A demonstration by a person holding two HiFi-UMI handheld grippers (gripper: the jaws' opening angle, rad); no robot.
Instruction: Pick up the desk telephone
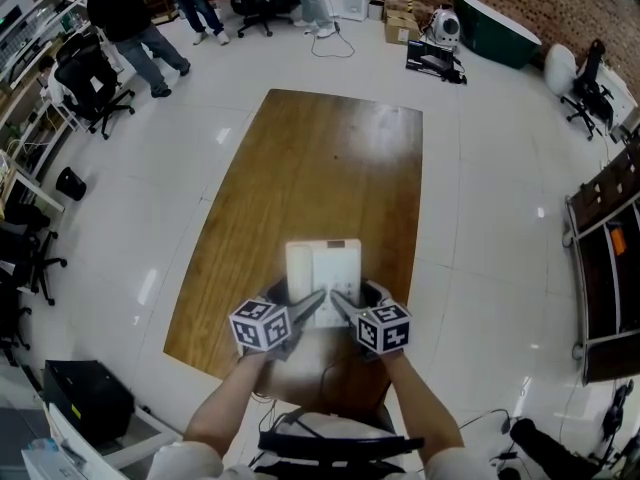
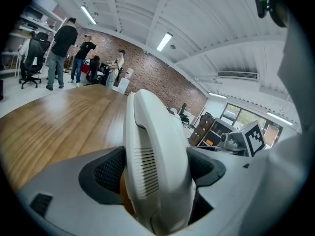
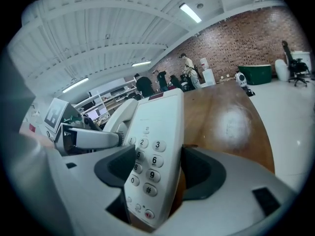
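Desk telephone [image 1: 323, 268] is held at the near end of the table [image 1: 330, 148]. Its handset [image 2: 152, 166] side is clamped by the left gripper [image 1: 305, 308] and its keypad side by the right gripper [image 1: 345, 308], both with jaws wide. If the grips are tilted unevenly, the handset could be tipped off. Open tabletop is left beyond. People [image 1: 130, 18] are seen well past the table.

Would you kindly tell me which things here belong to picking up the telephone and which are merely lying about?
In the job: white plastic desk telephone, left tool, right tool, both gripping it.
Lying about: black swivel office chair, brown cardboard boxes, dark green tub.
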